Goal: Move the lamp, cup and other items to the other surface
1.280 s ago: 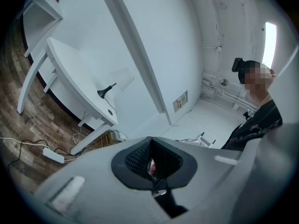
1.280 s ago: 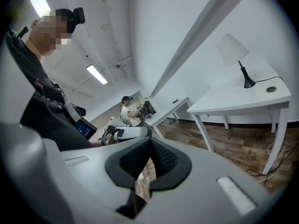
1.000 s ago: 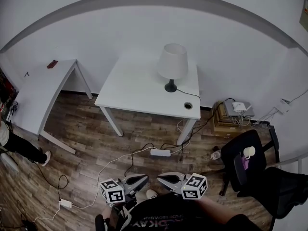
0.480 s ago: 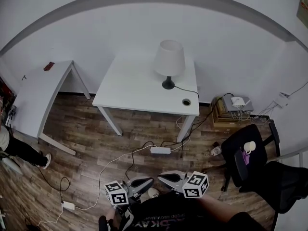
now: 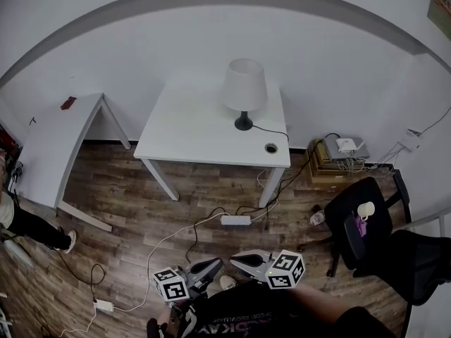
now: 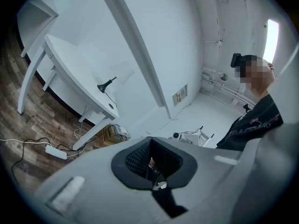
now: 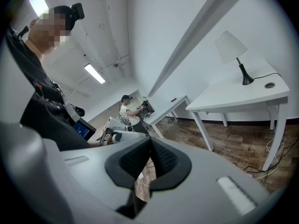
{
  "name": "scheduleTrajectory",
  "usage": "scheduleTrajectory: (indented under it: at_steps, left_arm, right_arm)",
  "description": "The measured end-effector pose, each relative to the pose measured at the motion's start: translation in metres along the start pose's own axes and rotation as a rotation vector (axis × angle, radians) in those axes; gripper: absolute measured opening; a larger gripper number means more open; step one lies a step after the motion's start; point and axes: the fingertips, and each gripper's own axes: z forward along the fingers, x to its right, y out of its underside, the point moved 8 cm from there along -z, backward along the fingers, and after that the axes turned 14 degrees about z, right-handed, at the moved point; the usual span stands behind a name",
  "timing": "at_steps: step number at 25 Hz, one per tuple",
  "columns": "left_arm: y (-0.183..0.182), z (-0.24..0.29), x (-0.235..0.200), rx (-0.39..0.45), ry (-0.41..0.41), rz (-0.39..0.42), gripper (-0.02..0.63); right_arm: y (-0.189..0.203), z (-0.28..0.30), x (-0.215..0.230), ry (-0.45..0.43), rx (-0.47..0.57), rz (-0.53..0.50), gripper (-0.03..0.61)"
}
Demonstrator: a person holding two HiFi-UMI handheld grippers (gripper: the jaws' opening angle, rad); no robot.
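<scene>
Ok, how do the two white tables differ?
The middle table carries the lamp and a small round thing near its front right corner; the left table holds a small dark item at its far end. The middle table stands straight ahead, the left table off to the side, angled. Both are white with slim legs.

Your head camera looks forward and steeply down from high up. The left gripper (image 5: 211,264) and right gripper (image 5: 235,260) sit at its bottom edge, tips facing each other, with the table (image 5: 204,129) and lamp (image 5: 244,86) well ahead of them. Each gripper camera rides close behind its own jaws and looks along them, across toward the other gripper and your torso. The left view is strongly tilted. All three views share the table and lamp, which sit far off to one side of the jaws in both gripper views.
</scene>
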Motion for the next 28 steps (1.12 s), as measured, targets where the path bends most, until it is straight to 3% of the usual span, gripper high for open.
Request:
scheduleTrajectory:
  at_steps: [14,22,28]
  left_arm:
    - [-0.002,-0.014,-0.009,0.059,-0.033,-0.028,-0.006]
    - [-0.005,-0.007,-0.013,0.079,-0.028,-0.033,-0.006]
    - [-0.012,-0.015,-0.02,0.11,-0.104,-0.034,-0.006]
  right_arm:
    - [-0.004,0.003,-0.003,0.045,0.005,-0.021,0.003]
    - [-0.025,-0.021,0.013,0.118,0.121,0.013,0.003]
    - [-0.055,-0.022,0.035,0.14,0.171,0.015,0.018]
